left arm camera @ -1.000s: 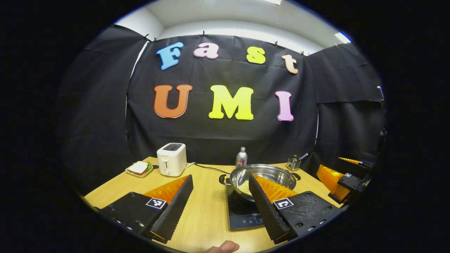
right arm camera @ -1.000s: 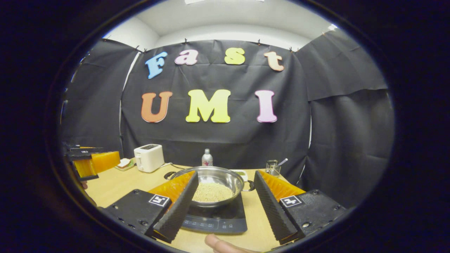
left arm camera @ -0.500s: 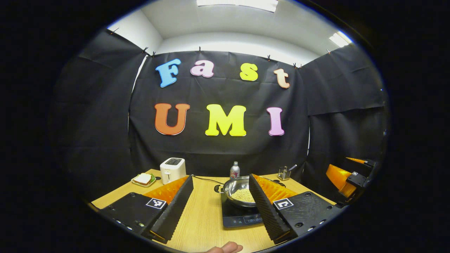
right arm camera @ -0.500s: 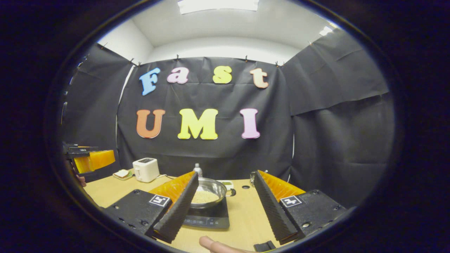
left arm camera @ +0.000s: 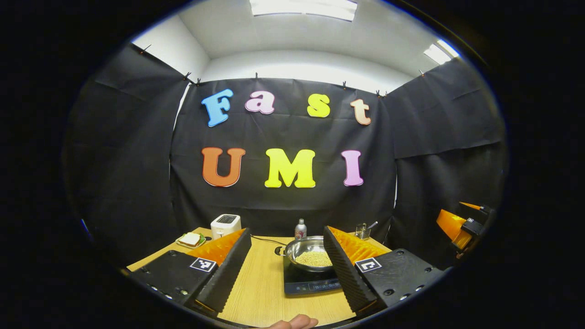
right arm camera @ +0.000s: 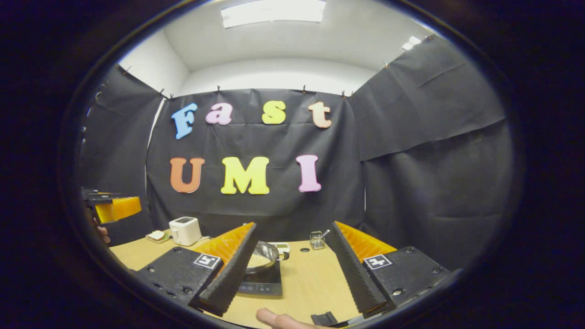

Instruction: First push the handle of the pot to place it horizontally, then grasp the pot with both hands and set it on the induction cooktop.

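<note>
Both the left gripper (left arm camera: 287, 237) and right gripper (right arm camera: 292, 230) have pulled back, fingers spread and empty, from the pot (left arm camera: 305, 254) on the induction cooktop (left arm camera: 304, 282) (panel markings unreadable) at lower centre.

No readable text is being shown; cooktop (left arm camera: 311, 285) panel markings and bottle (left arm camera: 300, 229) label are too small.

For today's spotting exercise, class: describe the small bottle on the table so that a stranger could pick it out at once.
Start at the wooden table in front of the black cloth wall. Near its far edge, find the induction cooktop bearing the steel pot of pale grains. The bottle stands upright just behind that pot: slim, silvery, with a reddish label, unlike the boxy white toaster to its left.
</note>
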The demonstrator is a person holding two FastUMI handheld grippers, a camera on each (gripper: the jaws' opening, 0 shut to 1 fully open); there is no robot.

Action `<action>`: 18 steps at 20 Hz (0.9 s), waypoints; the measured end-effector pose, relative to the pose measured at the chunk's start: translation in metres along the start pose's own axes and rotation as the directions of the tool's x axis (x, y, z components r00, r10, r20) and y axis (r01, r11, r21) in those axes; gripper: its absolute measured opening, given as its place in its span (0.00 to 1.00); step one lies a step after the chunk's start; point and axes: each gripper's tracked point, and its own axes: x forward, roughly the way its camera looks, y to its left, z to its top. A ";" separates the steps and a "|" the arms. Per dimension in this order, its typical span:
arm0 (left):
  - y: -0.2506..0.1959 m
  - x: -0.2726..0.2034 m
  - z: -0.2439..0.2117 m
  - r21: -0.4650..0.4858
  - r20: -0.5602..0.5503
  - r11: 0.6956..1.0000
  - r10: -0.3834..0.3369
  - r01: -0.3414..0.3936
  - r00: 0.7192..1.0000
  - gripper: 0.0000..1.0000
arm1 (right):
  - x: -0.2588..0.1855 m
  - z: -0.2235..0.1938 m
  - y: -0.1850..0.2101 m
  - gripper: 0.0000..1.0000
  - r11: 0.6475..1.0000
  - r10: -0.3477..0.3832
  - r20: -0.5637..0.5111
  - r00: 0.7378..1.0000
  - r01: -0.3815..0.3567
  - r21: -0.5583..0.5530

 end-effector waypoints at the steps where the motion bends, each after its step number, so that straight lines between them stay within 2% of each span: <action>1: 0.001 -0.005 0.003 -0.001 0.011 1.000 0.004 -0.004 1.000 0.94 | -0.003 0.001 -0.001 1.00 1.000 -0.001 0.000 1.000 0.001 -0.004; 3: 0.001 -0.013 0.008 0.001 0.030 1.000 0.005 -0.005 1.000 0.94 | -0.007 0.001 -0.008 0.99 1.000 -0.020 0.003 1.000 0.020 -0.012; 11: -0.004 -0.016 0.005 -0.017 0.032 0.999 -0.033 0.034 0.999 0.94 | -0.017 0.005 -0.004 0.99 1.000 -0.010 0.043 0.999 0.009 0.015; 18: 0.007 -0.014 -0.002 -0.007 0.035 1.000 0.002 -0.002 0.999 0.95 | -0.011 -0.009 -0.008 0.99 0.999 -0.026 0.013 1.000 0.026 0.019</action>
